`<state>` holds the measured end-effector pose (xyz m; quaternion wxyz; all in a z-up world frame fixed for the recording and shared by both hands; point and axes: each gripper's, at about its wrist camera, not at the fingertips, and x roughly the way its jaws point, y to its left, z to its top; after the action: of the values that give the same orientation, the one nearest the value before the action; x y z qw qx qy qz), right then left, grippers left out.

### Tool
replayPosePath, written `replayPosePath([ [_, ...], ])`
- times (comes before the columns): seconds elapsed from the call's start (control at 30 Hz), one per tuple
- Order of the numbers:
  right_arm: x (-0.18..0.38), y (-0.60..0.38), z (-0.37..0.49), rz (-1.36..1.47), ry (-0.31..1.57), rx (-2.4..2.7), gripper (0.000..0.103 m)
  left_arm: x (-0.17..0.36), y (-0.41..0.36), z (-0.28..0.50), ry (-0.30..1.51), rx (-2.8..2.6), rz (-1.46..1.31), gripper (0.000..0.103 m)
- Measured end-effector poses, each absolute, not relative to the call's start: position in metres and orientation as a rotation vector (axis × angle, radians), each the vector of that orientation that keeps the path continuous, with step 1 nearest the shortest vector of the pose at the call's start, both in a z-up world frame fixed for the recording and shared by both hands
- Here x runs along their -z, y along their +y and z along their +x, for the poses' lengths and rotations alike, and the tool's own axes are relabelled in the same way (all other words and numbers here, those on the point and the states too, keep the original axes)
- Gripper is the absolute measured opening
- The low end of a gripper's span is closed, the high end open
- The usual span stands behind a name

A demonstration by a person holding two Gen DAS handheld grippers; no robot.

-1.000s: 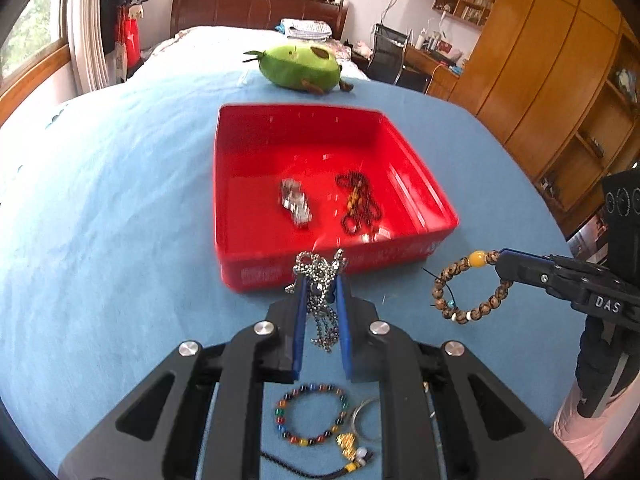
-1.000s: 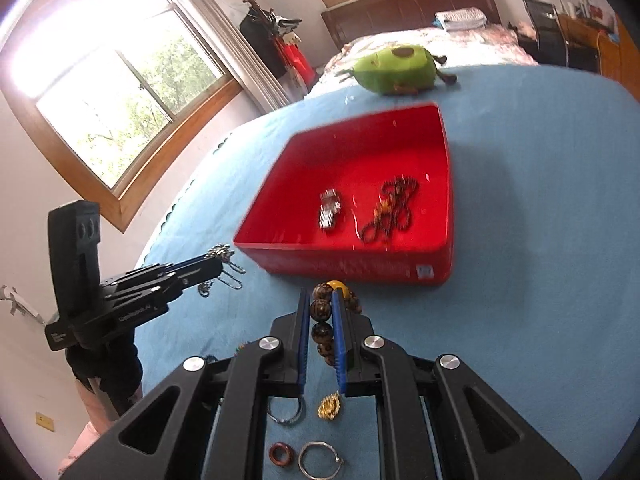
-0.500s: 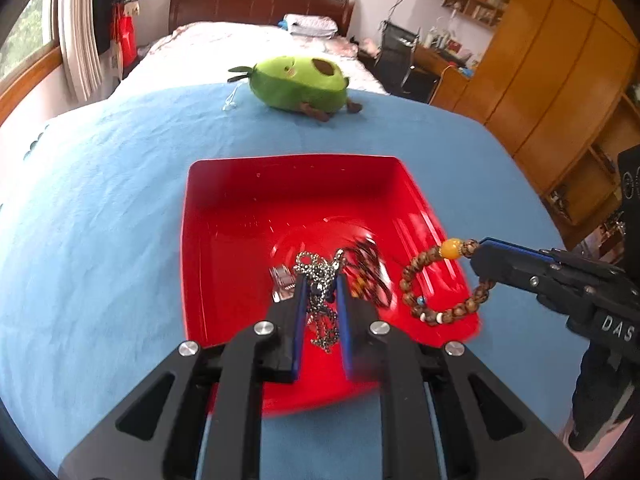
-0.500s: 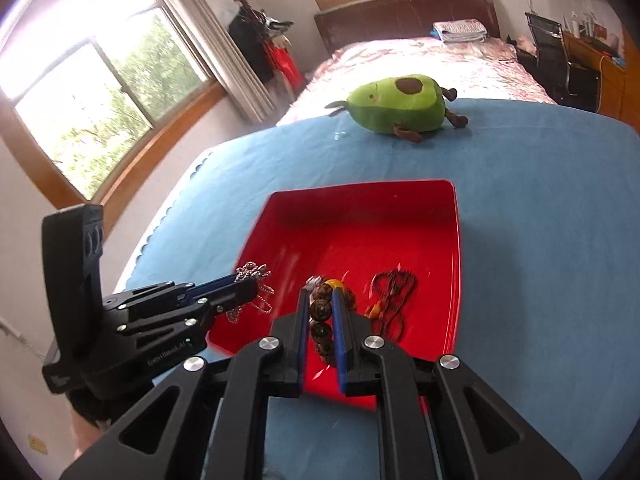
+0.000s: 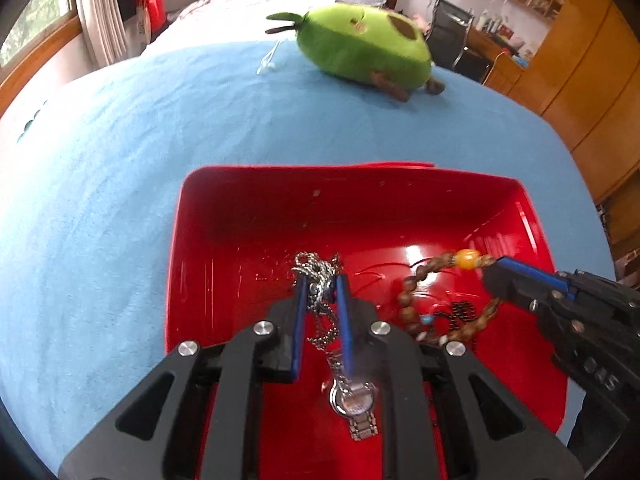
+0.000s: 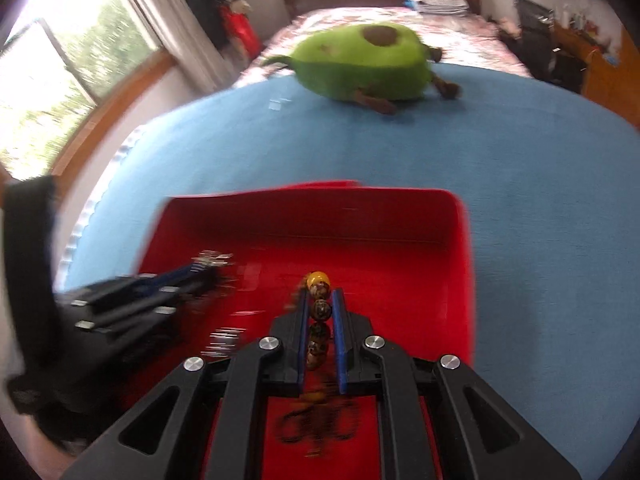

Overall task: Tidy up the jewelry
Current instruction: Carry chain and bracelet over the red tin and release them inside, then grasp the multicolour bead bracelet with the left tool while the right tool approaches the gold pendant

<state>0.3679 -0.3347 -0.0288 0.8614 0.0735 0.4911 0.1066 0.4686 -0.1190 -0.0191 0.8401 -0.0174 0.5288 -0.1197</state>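
A red tray (image 5: pixel 248 208) lies on the blue cloth; it also shows in the right wrist view (image 6: pixel 456 264). My left gripper (image 5: pixel 322 286) is shut on a silver chain necklace (image 5: pixel 316 270) and holds it over the tray's middle. My right gripper (image 6: pixel 320 304) is shut on a wooden bead bracelet (image 6: pixel 320 308) with a yellow bead, over the tray's right part; the bracelet also shows in the left wrist view (image 5: pixel 436 264). A silver watch (image 5: pixel 356 404) and a dark bead strand (image 5: pixel 460 314) lie in the tray.
A green avocado plush toy (image 5: pixel 360 46) lies on the blue cloth (image 5: pixel 100 200) beyond the tray. A bed stands behind, a window on the left, wooden cabinets (image 5: pixel 592 80) on the right.
Both grippers have moved forward from the near side of the tray to above its inside, each still holding its piece. The loose jewelry on the cloth has dropped out of view.
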Motion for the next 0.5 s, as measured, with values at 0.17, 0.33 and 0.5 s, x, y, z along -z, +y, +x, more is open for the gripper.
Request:
replayPosePath([
  [0.17, 0.021, -0.353, 0.35, 0.152, 0.986, -0.196, 0.016, 0.009, -0.107, 0.463, 1.104, 0.282, -0.085, 0.03],
  [0.33, -0.001, -0.364, 0.309, 0.147, 0.927, -0.224, 0.016, -0.026, -0.088, 0.418, 1.013, 0.315, -0.093, 0.03],
  [0.5, -0.009, -0.373, 0.256, 0.143, 0.9, -0.256, 0.016, -0.045, -0.059, 0.349, 0.956, 0.298, -0.044, 0.041],
])
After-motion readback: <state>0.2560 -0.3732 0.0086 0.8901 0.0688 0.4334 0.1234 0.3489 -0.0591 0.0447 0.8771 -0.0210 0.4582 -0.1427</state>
